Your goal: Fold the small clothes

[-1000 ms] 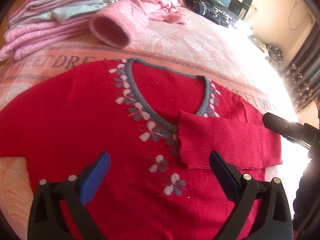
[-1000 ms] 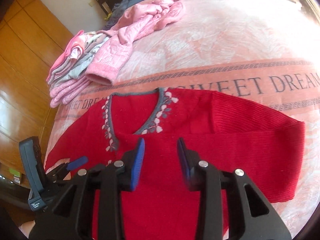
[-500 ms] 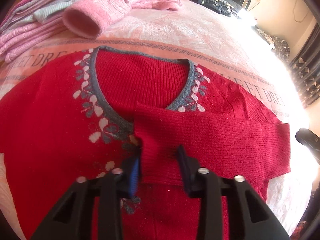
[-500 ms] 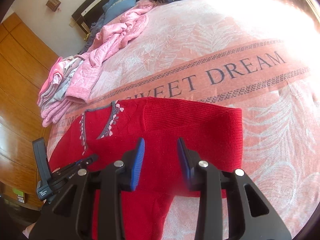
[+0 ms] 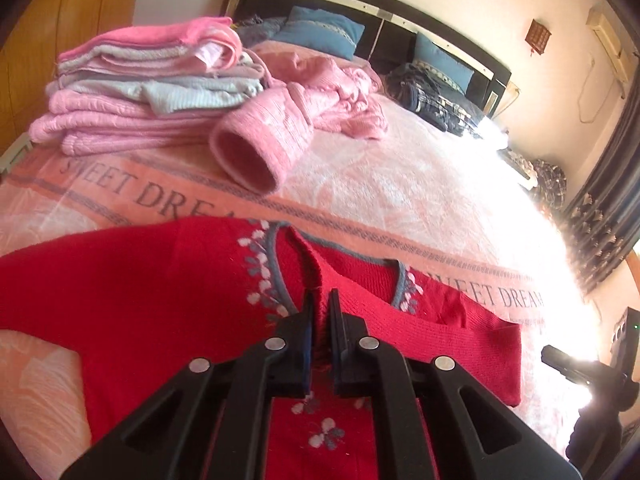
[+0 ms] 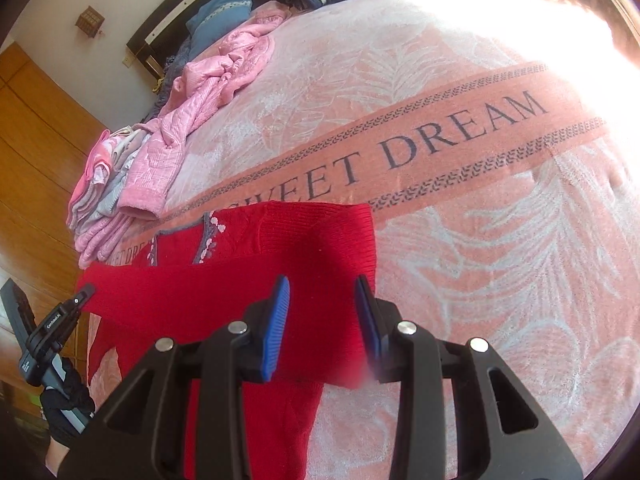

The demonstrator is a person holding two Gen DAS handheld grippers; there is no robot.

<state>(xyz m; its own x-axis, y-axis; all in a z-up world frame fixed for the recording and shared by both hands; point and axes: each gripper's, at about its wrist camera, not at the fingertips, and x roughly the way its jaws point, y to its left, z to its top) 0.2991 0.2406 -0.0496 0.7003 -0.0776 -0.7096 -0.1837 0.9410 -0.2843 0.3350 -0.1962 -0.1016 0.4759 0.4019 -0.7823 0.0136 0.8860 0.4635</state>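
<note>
One red sweater [image 5: 132, 288] lies flat on the pink bedspread [image 6: 460, 240], its grey V-neck with white flowers toward the headboard, and it is the only garment spread out in front of me. One sleeve [image 5: 452, 340] is folded across the chest. My two grippers are both over it. My left gripper [image 5: 320, 320] has its two fingers drawn almost together with a ridge of red knit pinched between them, right at the cuff end of that folded sleeve, just beside the neckline trim. My right gripper [image 6: 322, 322] stands with a clear gap between its two blue pads [image 6: 276, 328]; nothing is held, and the folded right-hand edge of the sweater lies under and between them, with the bare bedspread starting just beyond the right pad. Whether the pads touch the cloth I cannot tell. Farther up the bed sit one stack of folded pink and grey clothes [image 5: 132, 96], one loose pink sweater [image 5: 304, 104] beside it, and two blue pillows [image 5: 324, 34].
</note>
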